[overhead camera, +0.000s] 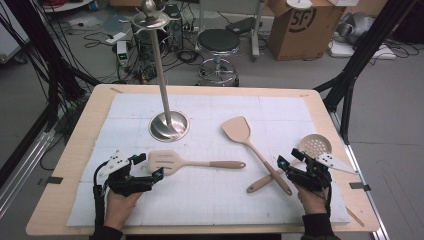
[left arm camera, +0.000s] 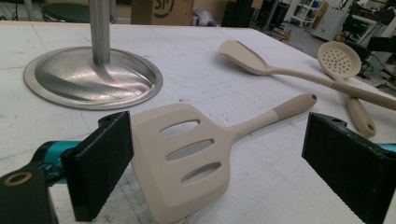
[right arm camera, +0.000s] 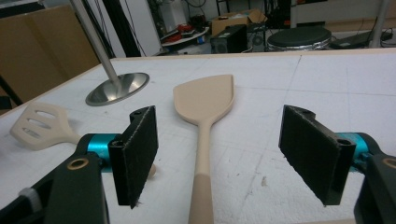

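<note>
Now the slotted turner (left arm camera: 187, 156) lies flat between the left gripper's (left arm camera: 217, 161) released fingers (left arm camera: 100, 163), while the solid spatula (right arm camera: 205, 112) lies between the right gripper's (right arm camera: 219, 158) spread fingers (right arm camera: 310, 156).

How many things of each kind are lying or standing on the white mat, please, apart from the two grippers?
Slotted turner: 1
Solid spatula: 1
Perforated skimmer: 1
Metal stand: 1
Total: 4
</note>
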A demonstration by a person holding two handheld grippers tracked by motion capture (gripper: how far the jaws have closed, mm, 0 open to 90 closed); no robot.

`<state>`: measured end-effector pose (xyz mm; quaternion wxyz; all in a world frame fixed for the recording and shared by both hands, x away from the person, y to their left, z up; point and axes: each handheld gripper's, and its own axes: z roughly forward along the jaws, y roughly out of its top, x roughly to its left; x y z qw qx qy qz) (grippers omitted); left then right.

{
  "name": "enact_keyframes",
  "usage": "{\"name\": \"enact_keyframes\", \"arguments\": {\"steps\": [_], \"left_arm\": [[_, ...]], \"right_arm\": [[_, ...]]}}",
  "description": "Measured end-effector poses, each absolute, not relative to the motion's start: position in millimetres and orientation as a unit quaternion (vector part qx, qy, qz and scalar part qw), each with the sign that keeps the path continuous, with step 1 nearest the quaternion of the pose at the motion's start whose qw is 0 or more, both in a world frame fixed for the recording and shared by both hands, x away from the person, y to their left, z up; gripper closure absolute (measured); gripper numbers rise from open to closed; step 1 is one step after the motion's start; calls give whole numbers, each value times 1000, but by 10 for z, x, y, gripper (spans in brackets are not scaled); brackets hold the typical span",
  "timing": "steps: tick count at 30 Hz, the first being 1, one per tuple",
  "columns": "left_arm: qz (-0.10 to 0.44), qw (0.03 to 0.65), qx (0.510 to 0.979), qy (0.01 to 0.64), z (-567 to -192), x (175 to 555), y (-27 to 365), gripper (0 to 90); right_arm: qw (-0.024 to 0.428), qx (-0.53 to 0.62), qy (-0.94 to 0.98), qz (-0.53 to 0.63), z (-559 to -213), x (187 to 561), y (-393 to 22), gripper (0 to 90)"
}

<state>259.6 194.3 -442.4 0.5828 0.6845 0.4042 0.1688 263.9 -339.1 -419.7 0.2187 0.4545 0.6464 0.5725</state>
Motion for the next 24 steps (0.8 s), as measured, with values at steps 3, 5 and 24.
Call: {"name": "enact_keyframes", "arguments": {"steps": [3,5,24], "left_arm": [[168,583,685,404,-4424,2595,1942,96],[168,582,686,404,-4424,2594,1940,95],[173,578,688,404,-4430,2592,1918,95]], "right_arm": [[220,454,646,573,-4186,2634,-3405,279],[221,456,645,572,-4185,2636,-3417,285],[172,473,713,488,-4277,2719,-3416,786]]}}
